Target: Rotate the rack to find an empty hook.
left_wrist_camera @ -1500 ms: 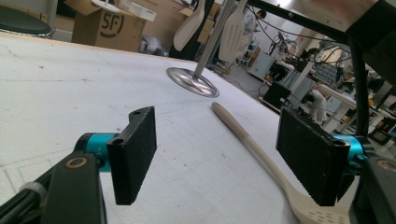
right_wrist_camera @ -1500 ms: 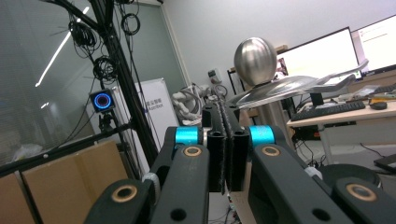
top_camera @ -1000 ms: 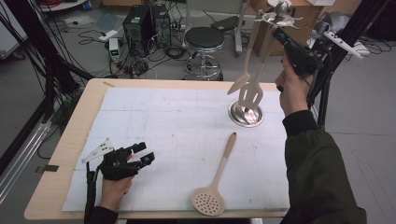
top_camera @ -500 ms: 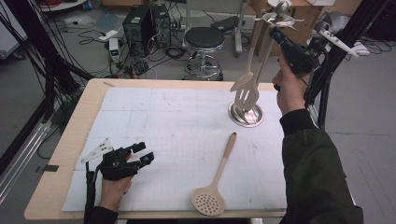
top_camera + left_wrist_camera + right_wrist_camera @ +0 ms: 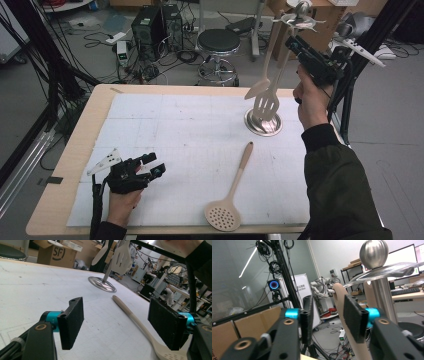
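High view: slotted turner hangs blade-down from the hook ring at the top of the rack stand, beside a solid spoon hung the same way. The stand's round steel base sits on the far right part of the white mat.

Right gripper is raised high, level with the top end of the turner's handle, forearm rising steeply from the table edge and wrist bent toward the rack. Right gripper view: the beige handle stands between the two pads with a gap on each side. The jaws have just been opening, so the pads no longer press on it. Judgement: turner is released onto its hook.

Handling, judged: the turner looks light, stiff and smooth. It hangs free, so it is likely to swing on a nudge. Best hold is across the flat of the upper handle, just under the hook hole. The stand may rock if the handle is pulled sideways.

Left gripper lies low on the near left of the mat, hand resting on it, pads spread wide with nothing between them. Left gripper view confirms.

Skimmer lies flat on the mat near the front edge, handle pointing at the stand base, well apart from both grippers. Probably next to be hung; take it mid-handle
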A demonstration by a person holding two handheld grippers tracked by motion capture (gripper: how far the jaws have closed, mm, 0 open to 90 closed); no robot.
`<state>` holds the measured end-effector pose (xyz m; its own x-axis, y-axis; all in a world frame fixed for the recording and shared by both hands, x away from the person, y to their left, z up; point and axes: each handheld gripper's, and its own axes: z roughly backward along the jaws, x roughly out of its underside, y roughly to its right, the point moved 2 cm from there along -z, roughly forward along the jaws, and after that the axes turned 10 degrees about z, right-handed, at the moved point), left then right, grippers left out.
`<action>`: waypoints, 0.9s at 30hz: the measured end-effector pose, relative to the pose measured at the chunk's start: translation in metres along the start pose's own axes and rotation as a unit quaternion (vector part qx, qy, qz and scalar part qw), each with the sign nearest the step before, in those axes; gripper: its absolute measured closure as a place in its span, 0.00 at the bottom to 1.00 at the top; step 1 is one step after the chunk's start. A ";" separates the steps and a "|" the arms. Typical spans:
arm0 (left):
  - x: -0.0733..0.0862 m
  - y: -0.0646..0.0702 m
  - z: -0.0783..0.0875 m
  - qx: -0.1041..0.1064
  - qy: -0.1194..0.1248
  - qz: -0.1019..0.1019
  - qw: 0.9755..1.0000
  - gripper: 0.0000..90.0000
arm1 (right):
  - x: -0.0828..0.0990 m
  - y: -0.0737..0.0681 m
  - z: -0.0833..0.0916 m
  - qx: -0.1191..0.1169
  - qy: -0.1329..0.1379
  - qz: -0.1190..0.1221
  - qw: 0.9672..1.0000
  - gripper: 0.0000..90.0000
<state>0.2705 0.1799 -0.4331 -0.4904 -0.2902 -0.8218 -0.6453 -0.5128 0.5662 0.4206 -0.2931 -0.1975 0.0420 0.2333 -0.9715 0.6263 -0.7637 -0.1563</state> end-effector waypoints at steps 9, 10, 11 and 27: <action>0.000 0.003 -0.003 0.003 -0.003 -0.003 1.000 0.33 | 0.002 -0.006 0.011 -0.010 -0.020 0.005 1.000 0.47; 0.000 0.004 -0.004 0.004 -0.003 -0.002 1.000 0.33 | 0.002 -0.008 0.013 -0.012 -0.017 0.009 1.000 0.46; 0.000 0.004 -0.004 0.004 -0.004 -0.004 1.000 0.33 | 0.003 -0.010 0.016 -0.014 -0.014 0.014 1.000 0.45; -0.001 0.005 -0.012 0.013 -0.009 -0.004 1.000 0.33 | 0.027 -0.023 0.041 -0.026 -0.043 0.023 0.998 0.36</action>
<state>0.2745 0.1676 -0.4305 -0.4952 -0.2724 -0.8250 -0.6643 -0.4933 0.5616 0.3754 -0.2940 -0.2275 0.0054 0.1441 -0.9895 0.6643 -0.7402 -0.1042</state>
